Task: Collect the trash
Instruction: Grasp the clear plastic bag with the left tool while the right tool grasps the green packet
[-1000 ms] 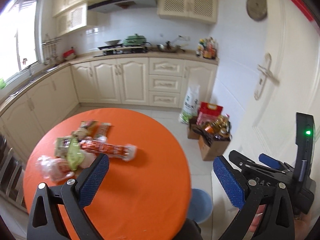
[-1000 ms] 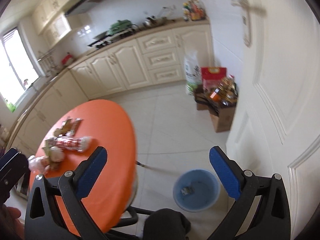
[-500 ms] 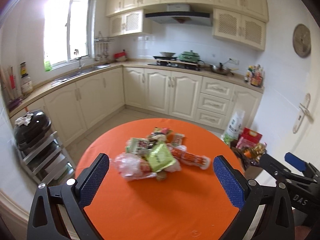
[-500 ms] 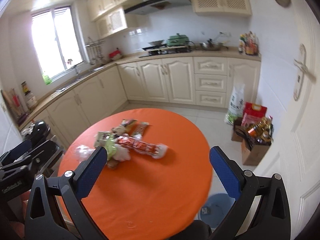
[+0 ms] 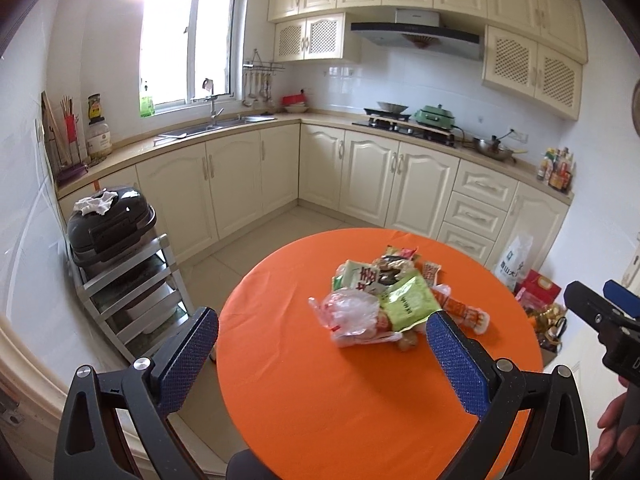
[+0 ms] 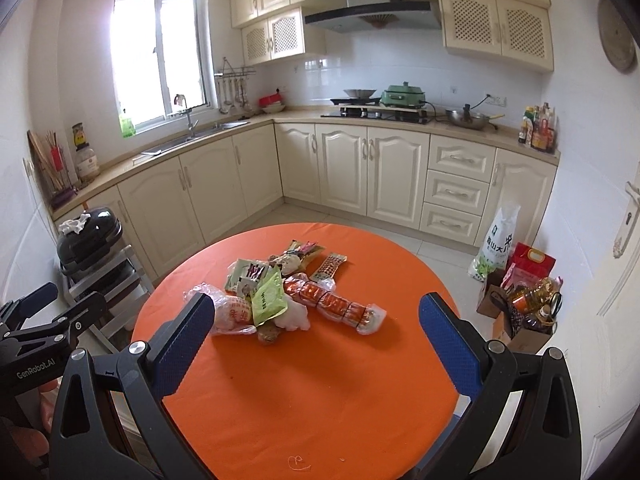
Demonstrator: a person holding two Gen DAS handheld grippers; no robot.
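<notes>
Ahead of both tongs, left [image 5: 322, 354] and right [image 6: 316, 338], wrappers [image 6: 276, 292] lie heaped mid-bench [image 6: 320, 400] (easy reach). Both gape wide, empty, likely poised to choose a first piece.

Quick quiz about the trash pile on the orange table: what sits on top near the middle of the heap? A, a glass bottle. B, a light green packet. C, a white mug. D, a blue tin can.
B: a light green packet lies atop the heap, overlapping the clear plastic bag, on the orange table.
</notes>
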